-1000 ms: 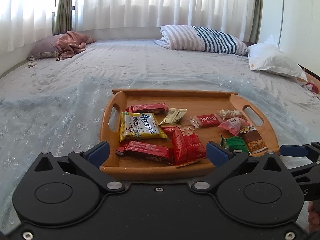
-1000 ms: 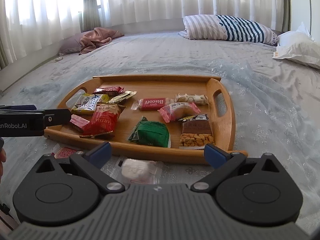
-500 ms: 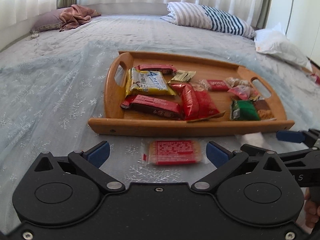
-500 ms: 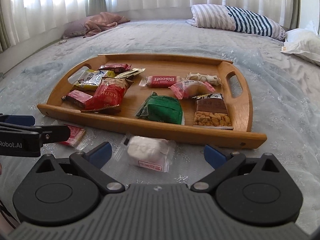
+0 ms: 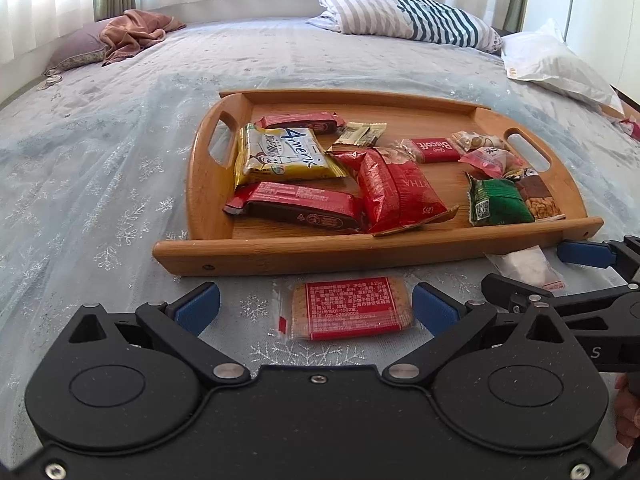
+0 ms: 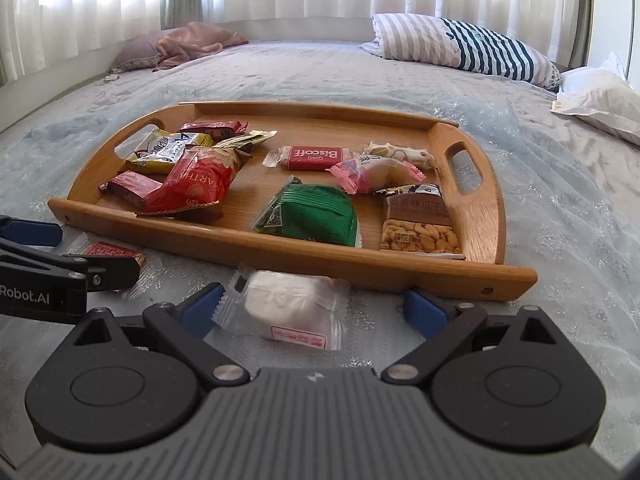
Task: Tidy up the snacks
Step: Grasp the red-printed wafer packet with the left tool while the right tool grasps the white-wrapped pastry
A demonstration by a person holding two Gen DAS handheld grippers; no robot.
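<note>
A wooden tray [image 5: 280, 252] [image 6: 360, 268] on the bed holds several wrapped snacks. A biscuit pack with a red label [image 5: 350, 314] lies on the bedspread in front of the tray. My left gripper [image 5: 316, 308] is open and low around it, one finger on each side. A white sweet in clear wrap [image 6: 286, 306] lies in front of the tray further right. My right gripper [image 6: 312, 306] is open with its fingers on either side of the sweet. The sweet also shows in the left wrist view [image 5: 524, 262], and the biscuit pack in the right wrist view [image 6: 108, 252].
The bed has a pale blue snowflake cover. A striped pillow [image 5: 404, 16], a white pillow [image 5: 556, 64] and a pink cloth on a cushion [image 5: 120, 38] lie at the far end under curtained windows.
Both grippers have pulled back from the tray and dropped toward the bedspread. The biscuit pack now lies between the left fingers and the white sweet between the right fingers.
</note>
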